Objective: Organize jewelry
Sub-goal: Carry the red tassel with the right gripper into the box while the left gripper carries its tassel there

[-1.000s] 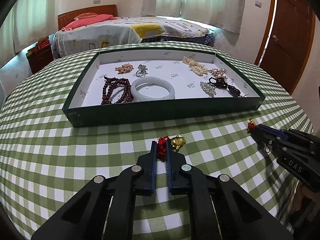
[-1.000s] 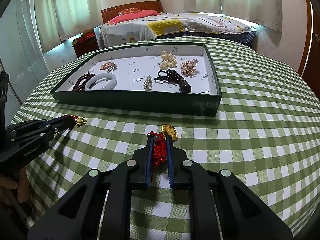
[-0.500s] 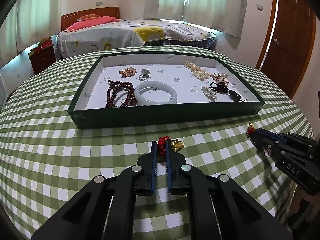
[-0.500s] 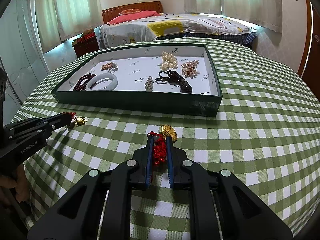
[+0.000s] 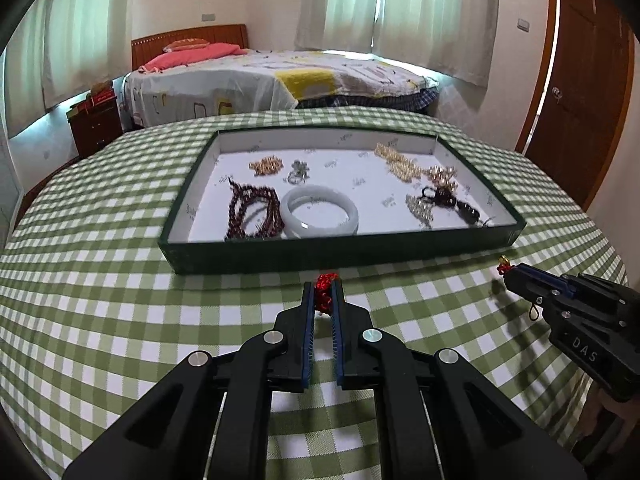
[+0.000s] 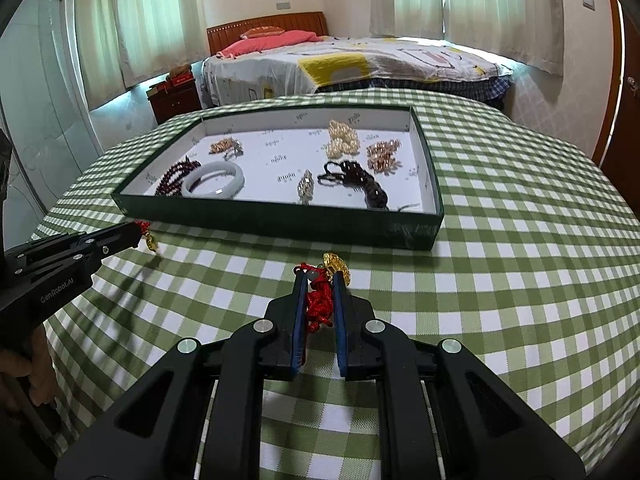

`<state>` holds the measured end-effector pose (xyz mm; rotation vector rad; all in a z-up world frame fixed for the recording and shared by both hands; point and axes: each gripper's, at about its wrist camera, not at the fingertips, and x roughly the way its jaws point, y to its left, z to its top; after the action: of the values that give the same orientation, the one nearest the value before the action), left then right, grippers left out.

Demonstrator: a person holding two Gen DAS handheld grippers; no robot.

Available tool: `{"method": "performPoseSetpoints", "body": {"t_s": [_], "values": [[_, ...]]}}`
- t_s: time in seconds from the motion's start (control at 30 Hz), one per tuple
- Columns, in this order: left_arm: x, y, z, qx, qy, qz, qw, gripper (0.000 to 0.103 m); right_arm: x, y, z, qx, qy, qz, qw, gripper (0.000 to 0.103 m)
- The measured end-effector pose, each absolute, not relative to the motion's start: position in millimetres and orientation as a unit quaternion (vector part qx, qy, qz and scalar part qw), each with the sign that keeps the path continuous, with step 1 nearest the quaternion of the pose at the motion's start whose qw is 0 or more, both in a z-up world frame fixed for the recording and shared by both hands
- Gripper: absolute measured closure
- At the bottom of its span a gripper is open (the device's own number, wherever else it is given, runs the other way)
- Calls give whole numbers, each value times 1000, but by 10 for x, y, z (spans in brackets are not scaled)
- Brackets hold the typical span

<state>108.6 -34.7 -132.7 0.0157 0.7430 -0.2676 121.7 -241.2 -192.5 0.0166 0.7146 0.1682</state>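
Left wrist view. Left gripper [image 5: 323, 294]: jaws clamped on a red knotted cord charm [image 5: 324, 289], held above the green-checked tablecloth [image 5: 120, 320], just short of the near wall of the dark green tray [image 5: 280, 254]. Tray, white-lined, held: dark red bead strand [image 5: 252, 212] touching a pale jade bangle [image 5: 319, 216]; gold-toned bracelet [image 5: 266, 167]; small silver piece [image 5: 299, 171]; pearl strand [image 5: 398, 162]; rose-gold cluster [image 5: 440, 174]; dark beaded piece with black cord [image 5: 452, 202]; crystal piece [image 5: 420, 208]. Right gripper [image 5: 507, 274] at right edge, jaws together on a second red cord charm with gold bead [image 5: 502, 264].

Right wrist view. Right gripper [image 6: 320, 286]: jaws clamped on a red cord charm [image 6: 319, 300], its gold pendant [image 6: 338, 266] protruding past the tips, above the tablecloth [image 6: 520, 300] near the tray [image 6: 280, 222]. Left gripper [image 6: 138, 232] at left, jaws closed on a red cord [image 6: 143, 225], gold piece [image 6: 151, 243] hanging below. A hand [image 6: 24, 364] showed at the left edge. Bed [image 6: 360, 64] beyond the table.
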Motion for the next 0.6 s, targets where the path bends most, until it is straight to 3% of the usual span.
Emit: {"method": "performPoseSetpoints", "body": {"t_s": [0.6], "values": [[1321, -426, -623, -2, 283, -139, 949, 94, 1452, -2279, -1180, 11, 271, 109, 956, 90]]}}
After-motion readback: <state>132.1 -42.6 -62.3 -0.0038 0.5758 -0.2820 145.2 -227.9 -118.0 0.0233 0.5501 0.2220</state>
